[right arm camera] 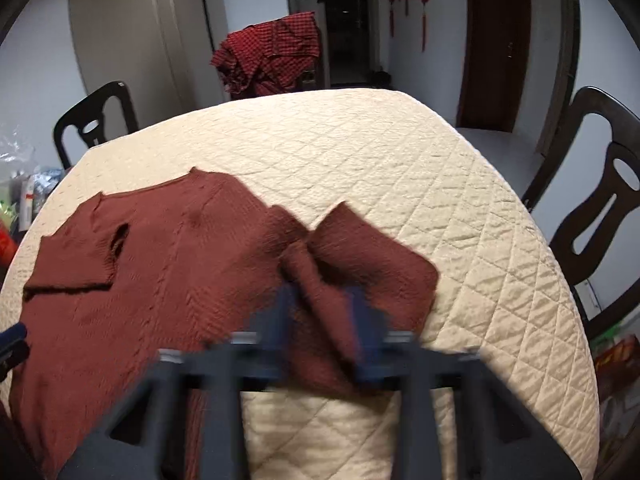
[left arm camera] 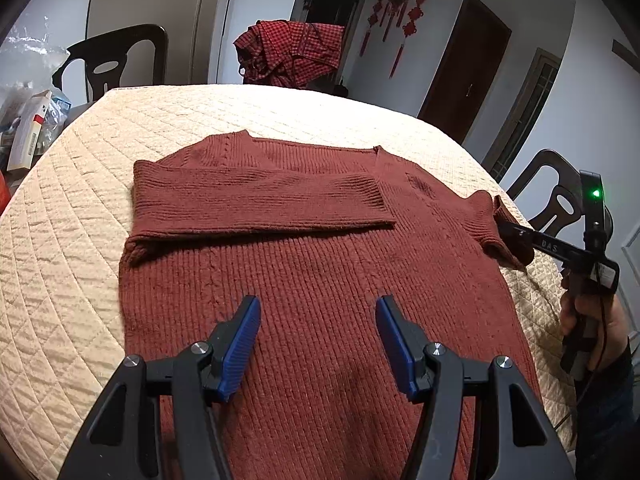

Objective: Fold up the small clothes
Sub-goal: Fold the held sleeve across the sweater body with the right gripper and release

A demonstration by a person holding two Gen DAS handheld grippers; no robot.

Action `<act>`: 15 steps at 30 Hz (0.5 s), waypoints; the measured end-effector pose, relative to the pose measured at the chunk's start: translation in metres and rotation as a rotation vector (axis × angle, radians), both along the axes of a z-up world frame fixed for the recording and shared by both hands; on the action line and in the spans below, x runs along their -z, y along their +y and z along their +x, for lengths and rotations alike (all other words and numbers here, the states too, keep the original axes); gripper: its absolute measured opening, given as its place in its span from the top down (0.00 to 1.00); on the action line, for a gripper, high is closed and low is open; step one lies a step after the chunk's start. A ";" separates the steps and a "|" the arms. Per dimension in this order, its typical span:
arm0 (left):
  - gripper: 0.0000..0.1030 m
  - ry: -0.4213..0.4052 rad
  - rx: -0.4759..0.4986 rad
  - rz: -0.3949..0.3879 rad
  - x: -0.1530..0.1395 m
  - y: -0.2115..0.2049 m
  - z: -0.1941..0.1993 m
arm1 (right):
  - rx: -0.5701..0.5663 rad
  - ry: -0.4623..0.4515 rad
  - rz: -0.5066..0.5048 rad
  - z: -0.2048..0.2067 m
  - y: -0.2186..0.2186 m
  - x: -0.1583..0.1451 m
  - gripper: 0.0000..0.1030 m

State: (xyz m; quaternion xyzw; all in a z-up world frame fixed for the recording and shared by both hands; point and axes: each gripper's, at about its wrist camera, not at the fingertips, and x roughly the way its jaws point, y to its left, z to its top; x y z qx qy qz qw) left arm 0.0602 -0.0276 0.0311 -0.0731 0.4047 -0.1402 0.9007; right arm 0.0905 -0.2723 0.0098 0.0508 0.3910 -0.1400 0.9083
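A rust-red knit sweater (left arm camera: 320, 264) lies flat on the cream quilted table (left arm camera: 80, 240). Its left sleeve (left arm camera: 260, 200) is folded across the chest. My left gripper (left arm camera: 318, 316) is open and empty, hovering over the sweater's lower body. My right gripper (right arm camera: 322, 316) is shut on the right sleeve (right arm camera: 360, 256), lifting it off the table; this view is blurred. In the left wrist view the right gripper (left arm camera: 516, 236) shows at the right edge, holding the sleeve cuff (left arm camera: 496, 232).
Dark chairs stand around the table (right arm camera: 600, 216) (left arm camera: 116, 64). A red checked cloth (left arm camera: 288, 52) hangs on a far chair. Boxes and plastic bags (left arm camera: 32, 128) sit at the table's left edge. Doors and red hanging ornaments (left arm camera: 400, 8) are behind.
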 end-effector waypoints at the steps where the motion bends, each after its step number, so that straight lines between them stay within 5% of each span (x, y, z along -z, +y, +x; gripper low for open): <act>1: 0.40 0.001 -0.002 -0.001 0.000 0.000 0.000 | 0.004 -0.002 0.001 0.001 -0.002 0.000 0.95; 8: 0.39 -0.011 -0.012 -0.041 -0.007 0.004 0.000 | -0.206 -0.198 0.133 -0.008 0.046 -0.044 0.95; 15: 0.39 -0.007 -0.027 -0.121 -0.011 0.010 0.005 | -0.535 -0.143 0.287 0.006 0.122 -0.034 0.94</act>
